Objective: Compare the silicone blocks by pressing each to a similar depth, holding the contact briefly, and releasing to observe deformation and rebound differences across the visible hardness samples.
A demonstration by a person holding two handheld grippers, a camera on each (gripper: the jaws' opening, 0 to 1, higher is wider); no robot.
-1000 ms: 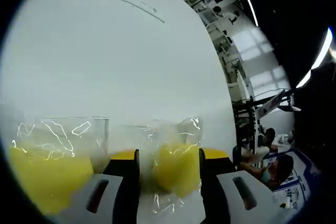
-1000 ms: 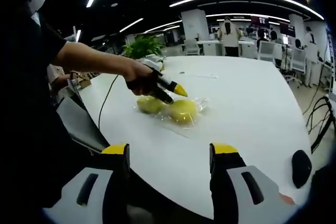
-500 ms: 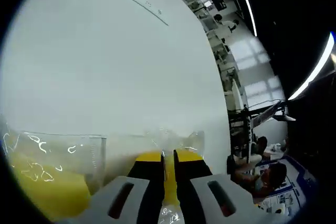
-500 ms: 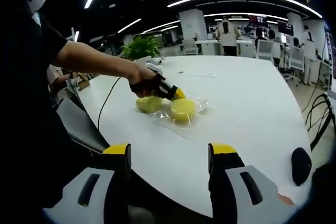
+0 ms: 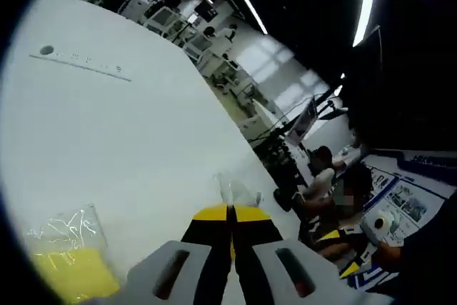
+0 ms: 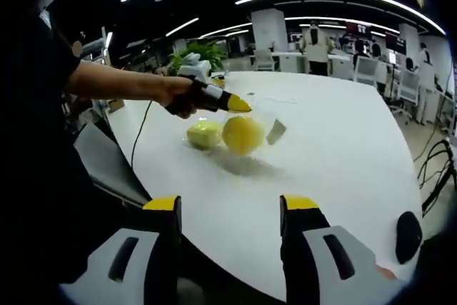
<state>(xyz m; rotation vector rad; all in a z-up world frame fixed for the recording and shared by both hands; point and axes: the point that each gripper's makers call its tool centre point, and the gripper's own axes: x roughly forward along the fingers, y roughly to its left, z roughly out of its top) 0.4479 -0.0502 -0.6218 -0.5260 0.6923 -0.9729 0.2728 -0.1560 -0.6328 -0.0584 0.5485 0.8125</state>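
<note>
Left gripper (image 5: pixel 230 213): jaws closed together on the clear bag (image 6: pixel 275 131), which is lifted above the white table (image 6: pixel 343 148)
Right gripper (image 6: pixel 228 205): jaws wide apart, nothing is held
Blocks: one yellow block (image 6: pixel 243 135) hangs in the lifted bag; a second block (image 6: pixel 204 134) is seen just beside it

A broad white bench (image 6: pixel 343 169) spreads across an open office. A leafy green plant (image 6: pixel 203 51) stands at eleven o'clock, a dark rounded object (image 6: pixel 408 231) rests at four o'clock, and chairs (image 6: pixel 368 69) line the far side.
</note>
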